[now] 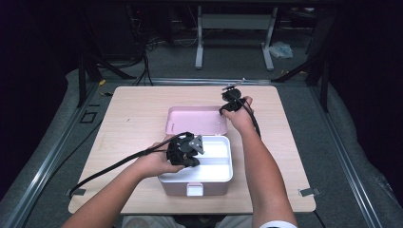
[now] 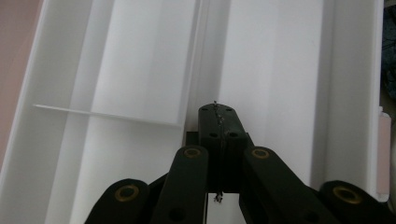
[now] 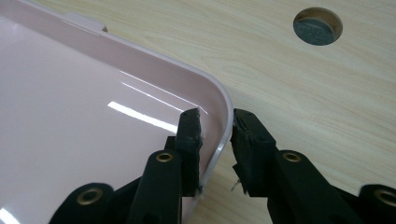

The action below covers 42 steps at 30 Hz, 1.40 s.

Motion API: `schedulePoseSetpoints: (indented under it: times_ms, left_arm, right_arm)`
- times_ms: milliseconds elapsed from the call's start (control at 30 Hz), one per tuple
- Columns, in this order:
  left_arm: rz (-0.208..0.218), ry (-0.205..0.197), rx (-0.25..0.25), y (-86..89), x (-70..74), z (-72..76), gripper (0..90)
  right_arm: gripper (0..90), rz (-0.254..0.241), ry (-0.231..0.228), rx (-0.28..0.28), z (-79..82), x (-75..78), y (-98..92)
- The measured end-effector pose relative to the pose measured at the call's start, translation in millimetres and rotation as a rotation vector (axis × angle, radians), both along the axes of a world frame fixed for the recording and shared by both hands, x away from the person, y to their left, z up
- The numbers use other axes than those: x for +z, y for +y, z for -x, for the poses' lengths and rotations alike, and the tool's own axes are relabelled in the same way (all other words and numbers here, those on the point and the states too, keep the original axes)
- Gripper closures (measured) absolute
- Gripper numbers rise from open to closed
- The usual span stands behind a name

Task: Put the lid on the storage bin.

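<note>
A pink lunchbox (image 1: 171, 186) holding a white divided tray (image 1: 216, 164) stands at the table's front middle. Its pink lid (image 1: 197, 121) lies flat just behind it. My left gripper (image 1: 189, 161) points down into the tray. In the left gripper view its jaws (image 2: 218, 116) are shut with nothing visible between them, just right of the long divider (image 2: 198, 56). My right gripper (image 1: 227, 109) is at the lid's far right corner. In the right gripper view it (image 3: 217, 133) straddles the lid's raised rim (image 3: 226, 116), one jaw inside and one outside, with small gaps on both sides.
The light wooden table (image 3: 303, 93) has a round hole (image 3: 317, 25) past the lid's corner. A white latch (image 1: 195, 190) sits on the box's front wall. Black cables trail off both grippers, the left one toward the table's left front edge.
</note>
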State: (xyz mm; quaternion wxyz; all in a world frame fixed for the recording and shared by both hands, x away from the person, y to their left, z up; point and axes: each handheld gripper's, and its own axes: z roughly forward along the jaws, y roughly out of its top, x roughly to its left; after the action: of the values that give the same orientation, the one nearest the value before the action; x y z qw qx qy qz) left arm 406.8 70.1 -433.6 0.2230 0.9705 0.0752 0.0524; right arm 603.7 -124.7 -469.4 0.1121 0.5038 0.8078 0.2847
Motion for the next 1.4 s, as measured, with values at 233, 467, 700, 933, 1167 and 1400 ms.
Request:
schedulePoseSetpoints:
  times_ms: [233, 467, 700, 933, 1167, 1400]
  left_arm:
    - [0.002, 0.005, 0.001, 0.0, 0.0, -0.4, 90.0]
    - [0.001, 0.003, 0.001, -0.2, 0.0, -0.1, 90.0]
    - [0.004, 0.003, 0.004, -0.3, -0.2, 0.0, 90.0]
    - [-0.005, -0.001, -0.001, -0.5, 0.3, -0.2, 90.0]
    - [-0.001, -0.010, 0.007, -0.6, -0.2, 1.3, 90.0]
    - [-0.001, -0.015, 0.013, -0.8, -0.3, 2.1, 90.0]
  right_arm:
    - [77.5, -0.016, -0.001, -0.012, -1.0, 2.1, -0.4]
    - [79.8, 0.003, -0.033, -0.012, 1.2, 15.6, 1.4]
    - [81.8, -0.003, -0.061, -0.003, 3.2, 40.5, -0.1]
    - [83.2, -0.005, -0.107, 0.006, 14.7, 70.1, -2.4]
    - [85.0, -0.016, -0.177, 0.011, 42.2, 104.5, -5.8]
    - [85.9, -0.050, -0.242, 0.050, 78.6, 130.8, -14.8]
